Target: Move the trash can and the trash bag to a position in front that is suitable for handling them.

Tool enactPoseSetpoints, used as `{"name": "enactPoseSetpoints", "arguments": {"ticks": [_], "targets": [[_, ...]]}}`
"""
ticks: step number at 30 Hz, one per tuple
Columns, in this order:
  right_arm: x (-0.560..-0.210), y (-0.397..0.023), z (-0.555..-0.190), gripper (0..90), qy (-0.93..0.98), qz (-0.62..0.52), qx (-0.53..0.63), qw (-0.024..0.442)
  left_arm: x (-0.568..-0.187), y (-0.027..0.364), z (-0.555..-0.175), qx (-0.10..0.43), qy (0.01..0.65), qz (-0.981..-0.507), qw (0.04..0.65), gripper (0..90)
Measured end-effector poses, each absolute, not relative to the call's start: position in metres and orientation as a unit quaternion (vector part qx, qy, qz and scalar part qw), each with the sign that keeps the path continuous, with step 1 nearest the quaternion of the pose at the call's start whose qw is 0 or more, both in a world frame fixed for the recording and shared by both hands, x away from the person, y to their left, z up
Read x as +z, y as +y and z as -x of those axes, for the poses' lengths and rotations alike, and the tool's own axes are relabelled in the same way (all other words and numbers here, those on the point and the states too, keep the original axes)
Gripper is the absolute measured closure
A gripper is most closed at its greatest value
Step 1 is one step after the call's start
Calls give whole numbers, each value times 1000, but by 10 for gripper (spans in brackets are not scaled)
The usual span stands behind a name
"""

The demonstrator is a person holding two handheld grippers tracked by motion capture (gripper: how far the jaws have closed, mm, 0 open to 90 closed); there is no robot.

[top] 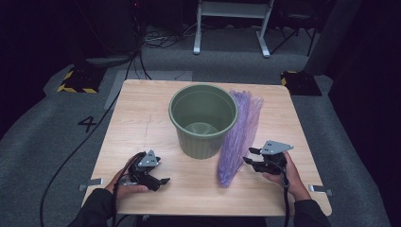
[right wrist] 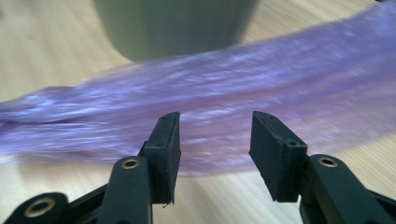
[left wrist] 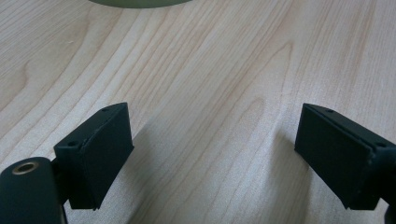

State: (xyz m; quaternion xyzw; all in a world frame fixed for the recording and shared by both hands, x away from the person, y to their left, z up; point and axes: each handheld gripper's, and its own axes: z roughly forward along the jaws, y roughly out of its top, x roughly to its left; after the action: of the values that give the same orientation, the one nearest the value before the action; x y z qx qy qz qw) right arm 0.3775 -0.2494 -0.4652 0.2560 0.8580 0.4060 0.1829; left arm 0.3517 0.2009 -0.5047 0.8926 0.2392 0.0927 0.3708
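Purple bag: a folded, crinkled plastic bag (top: 239, 137) lies flat on the tabletop (top: 142, 123), stretched along the right side of the green bin (top: 203, 118) and touching its wall.
Green bin: upright, with no liner in it, standing mid-tabletop.
Step in hand: the reach for the bag, by my reading; no grasp is made yet.
Right hand-held gripper (right wrist: 215, 140): jaws about half parted, nothing between the pads; in the right gripper view the bag's near edge lies just beyond the tips, across their line.
Bag relative to it: just ahead and close, near the bag's lower end in the high view (top: 253, 158).
Left hand-held gripper (left wrist: 212, 154): jaws wide apart over bare wood, holding nothing, well away from the bag.
Next move: likely ease the right jaws forward over the bag's edge, low to the wood, then close on the thin film without sliding it away.
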Motion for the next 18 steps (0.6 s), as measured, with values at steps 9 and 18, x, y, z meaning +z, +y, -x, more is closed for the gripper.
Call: {"name": "enactPoseSetpoints", "arguments": {"ticks": [9, 18], "targets": [[-478, -227, -367, 580, 874, -212, 414, 144, -505, 201, -352, 93, 241, -892, 370, 107], [-487, -219, -365, 688, 880, -187, 425, 101, -505, 200, -352, 93, 241, -892, 371, 106]]}}
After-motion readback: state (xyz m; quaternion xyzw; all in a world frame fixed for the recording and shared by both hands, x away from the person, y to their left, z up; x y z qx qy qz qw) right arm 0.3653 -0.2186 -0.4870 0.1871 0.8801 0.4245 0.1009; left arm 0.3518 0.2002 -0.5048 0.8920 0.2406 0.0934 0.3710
